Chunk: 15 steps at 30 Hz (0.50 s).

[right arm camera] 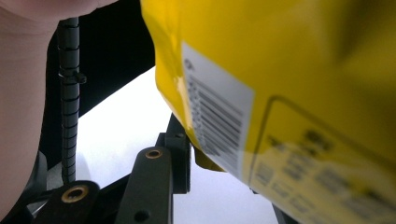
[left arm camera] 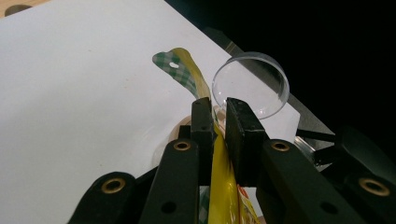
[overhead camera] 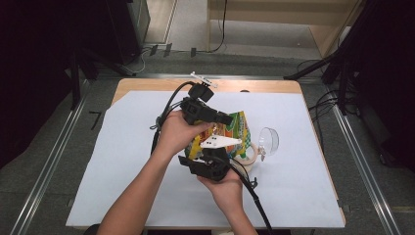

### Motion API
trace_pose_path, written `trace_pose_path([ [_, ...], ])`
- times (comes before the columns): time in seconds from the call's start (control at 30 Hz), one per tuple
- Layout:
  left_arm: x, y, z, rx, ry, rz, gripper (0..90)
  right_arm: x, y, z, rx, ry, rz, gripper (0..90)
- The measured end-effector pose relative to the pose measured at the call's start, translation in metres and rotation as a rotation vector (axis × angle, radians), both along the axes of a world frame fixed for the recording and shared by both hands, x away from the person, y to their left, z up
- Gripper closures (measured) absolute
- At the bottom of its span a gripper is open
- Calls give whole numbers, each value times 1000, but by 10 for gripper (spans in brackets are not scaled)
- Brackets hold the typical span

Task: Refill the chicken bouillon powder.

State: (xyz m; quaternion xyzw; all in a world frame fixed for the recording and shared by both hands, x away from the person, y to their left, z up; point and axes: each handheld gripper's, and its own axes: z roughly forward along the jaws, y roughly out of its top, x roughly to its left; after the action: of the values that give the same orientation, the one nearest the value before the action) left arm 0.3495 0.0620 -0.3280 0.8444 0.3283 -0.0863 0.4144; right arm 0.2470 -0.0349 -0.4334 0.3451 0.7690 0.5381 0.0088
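A yellow snack bag with a green checked top is held up above the white sheet between both hands. My left gripper reaches in from the left, and in the left gripper view its jaws are shut on the thin yellow edge of the bag. My right gripper comes from below, under its grey plate. In the right gripper view the bag's barcode side fills the space over the jaws. One jaw presses at the bag's lower edge; the other jaw is hidden behind the bag.
A clear round plastic lid lies to the right of the bag. A roll of tape sits under the bag's right side. The white sheet covers the wooden table. Cables trail from both grippers.
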Motion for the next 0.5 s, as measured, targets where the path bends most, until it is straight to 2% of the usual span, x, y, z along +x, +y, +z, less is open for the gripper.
trace_pose_path([
  [0.5,2,2,0,-10,5,-3,819,1,0,2,-18,0,5,688],
])
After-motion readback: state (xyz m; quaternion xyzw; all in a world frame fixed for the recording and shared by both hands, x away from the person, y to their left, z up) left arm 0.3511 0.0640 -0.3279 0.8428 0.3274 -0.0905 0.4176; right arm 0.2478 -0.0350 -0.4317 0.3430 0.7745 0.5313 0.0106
